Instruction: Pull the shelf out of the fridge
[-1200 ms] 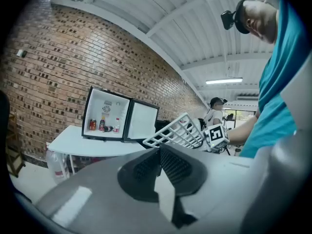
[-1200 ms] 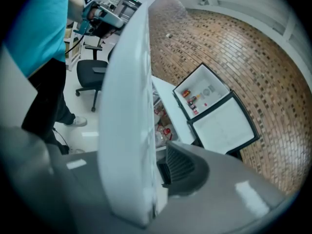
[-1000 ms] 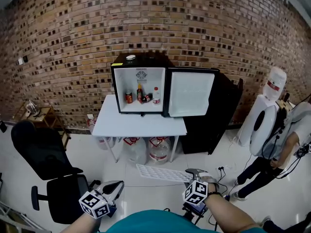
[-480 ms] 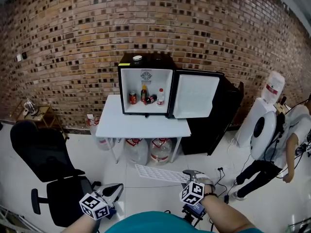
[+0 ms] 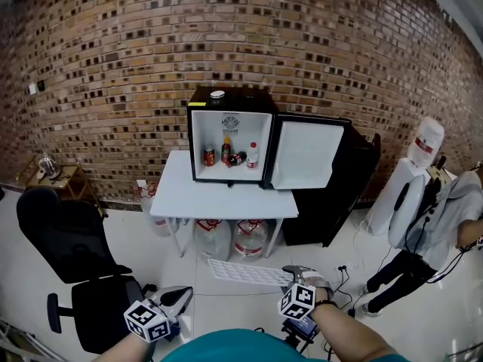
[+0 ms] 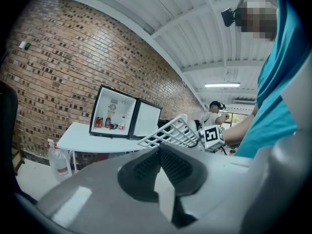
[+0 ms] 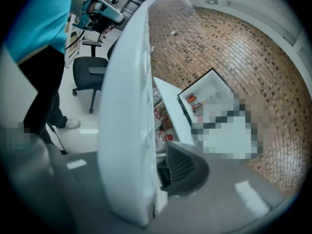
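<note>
The white wire shelf [image 5: 249, 272] is out of the fridge and hangs level over the floor, with my right gripper [image 5: 296, 275] shut on its right end. In the right gripper view the shelf [image 7: 126, 106] stands edge-on against the dark ribbed pad [image 7: 181, 167]. The black mini fridge [image 5: 230, 138] stands open on the white table [image 5: 223, 200], far ahead, with cans and bottles inside. My left gripper [image 5: 178, 296] is low at the left, shut and holding nothing. From the left gripper view I see the shelf [image 6: 170, 133] and the fridge [image 6: 114, 115].
A black office chair [image 5: 83, 266] stands at the left. Large water jugs [image 5: 232, 236] sit under the table. A black cabinet [image 5: 343, 183] is right of the fridge door, and a person [image 5: 441, 232] stands at the far right beside a water dispenser [image 5: 411, 176]. Cables lie on the floor.
The head view has shifted, so the fridge now sits a little further right and lower. The shelf stays held in my right gripper. The person at the right has moved.
</note>
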A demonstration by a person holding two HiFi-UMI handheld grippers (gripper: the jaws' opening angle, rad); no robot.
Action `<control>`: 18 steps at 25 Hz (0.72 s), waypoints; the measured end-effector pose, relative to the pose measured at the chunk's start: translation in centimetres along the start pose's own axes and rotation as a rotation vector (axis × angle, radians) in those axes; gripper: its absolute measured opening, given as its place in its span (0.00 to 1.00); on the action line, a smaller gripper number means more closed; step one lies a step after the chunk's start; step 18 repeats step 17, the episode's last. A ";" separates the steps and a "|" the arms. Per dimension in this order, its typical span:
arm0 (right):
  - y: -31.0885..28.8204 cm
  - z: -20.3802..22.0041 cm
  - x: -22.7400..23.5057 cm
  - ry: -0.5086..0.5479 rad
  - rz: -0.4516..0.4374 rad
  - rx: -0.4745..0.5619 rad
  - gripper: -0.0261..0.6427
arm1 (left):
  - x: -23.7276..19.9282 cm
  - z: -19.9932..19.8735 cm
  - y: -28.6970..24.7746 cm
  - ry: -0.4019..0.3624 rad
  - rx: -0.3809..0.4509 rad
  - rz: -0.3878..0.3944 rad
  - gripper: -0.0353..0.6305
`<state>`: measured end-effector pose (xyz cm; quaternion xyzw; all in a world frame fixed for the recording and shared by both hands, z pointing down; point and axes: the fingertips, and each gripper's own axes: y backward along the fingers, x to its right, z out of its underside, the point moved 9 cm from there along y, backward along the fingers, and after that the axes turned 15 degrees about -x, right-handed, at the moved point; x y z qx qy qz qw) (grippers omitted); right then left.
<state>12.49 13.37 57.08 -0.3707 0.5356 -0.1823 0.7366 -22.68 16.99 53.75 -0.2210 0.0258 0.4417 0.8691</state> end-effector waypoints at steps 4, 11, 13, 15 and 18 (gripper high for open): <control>0.0 -0.2 0.2 0.007 0.001 0.001 0.22 | -0.1 0.0 0.0 0.004 -0.001 -0.002 0.05; -0.4 -0.2 0.5 0.012 0.001 0.003 0.22 | -0.3 -0.1 -0.4 -0.006 0.002 -0.003 0.05; -0.5 -0.2 0.6 0.014 0.001 0.002 0.22 | -0.3 -0.3 -0.3 0.003 0.005 -0.008 0.05; -0.4 -0.3 0.7 0.015 0.001 0.002 0.22 | -0.4 -0.5 -0.3 0.007 0.007 -0.009 0.05; -0.4 -0.3 0.9 0.016 0.001 0.001 0.22 | -0.5 -0.8 -0.3 0.007 0.010 -0.009 0.05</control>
